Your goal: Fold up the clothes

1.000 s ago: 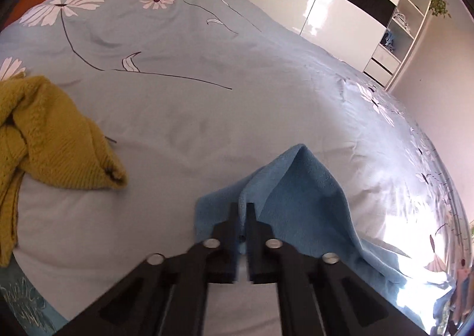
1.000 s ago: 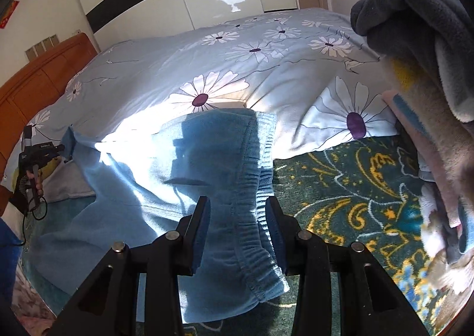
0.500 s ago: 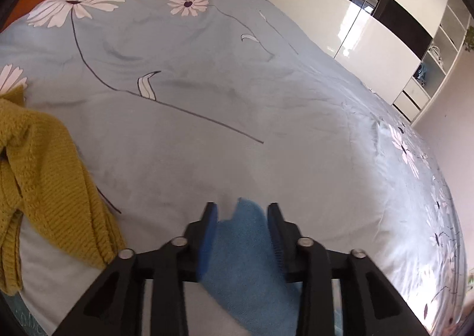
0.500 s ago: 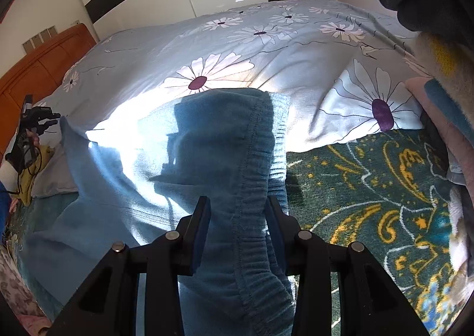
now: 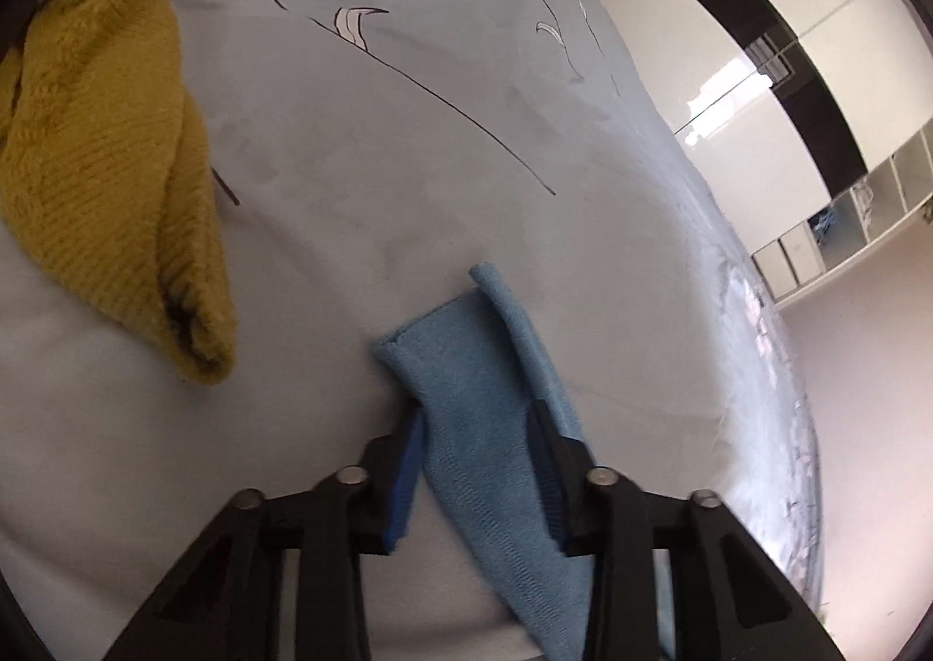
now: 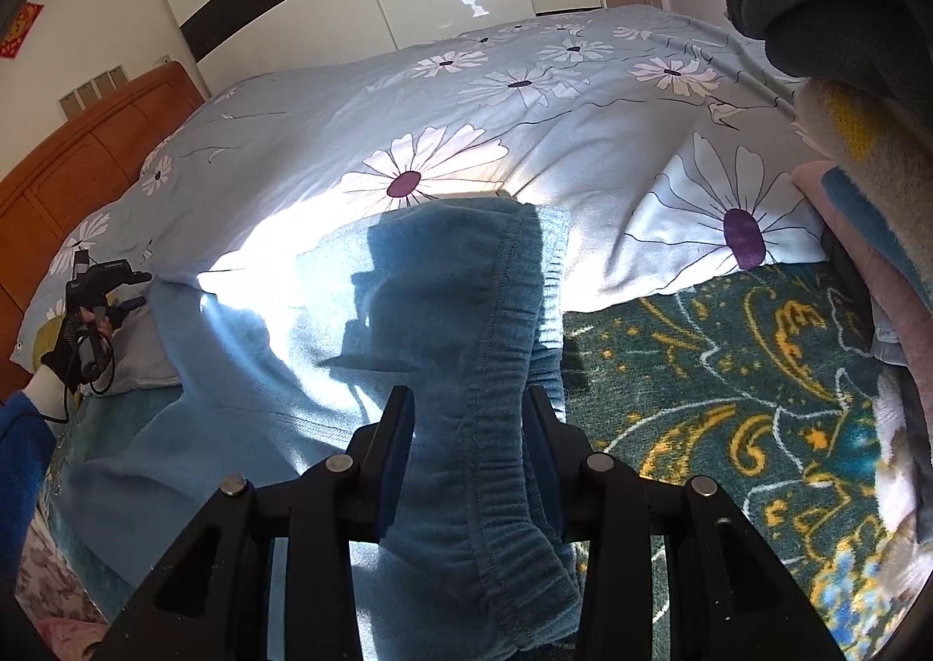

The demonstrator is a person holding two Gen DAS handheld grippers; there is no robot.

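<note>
The blue trousers (image 6: 443, 346) are spread on the bed (image 6: 525, 95); their waistband is gripped by the right gripper (image 6: 469, 428); their leg end lies between the just-closing jaws of the left gripper (image 5: 475, 445), whether pinched cannot be told; a yellow sweater (image 5: 111, 154) lies near it.

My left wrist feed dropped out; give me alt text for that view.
The left gripper straddles the folded hem of a light blue garment lying on a floral bedspread. A mustard knit sweater lies to its left.
</note>
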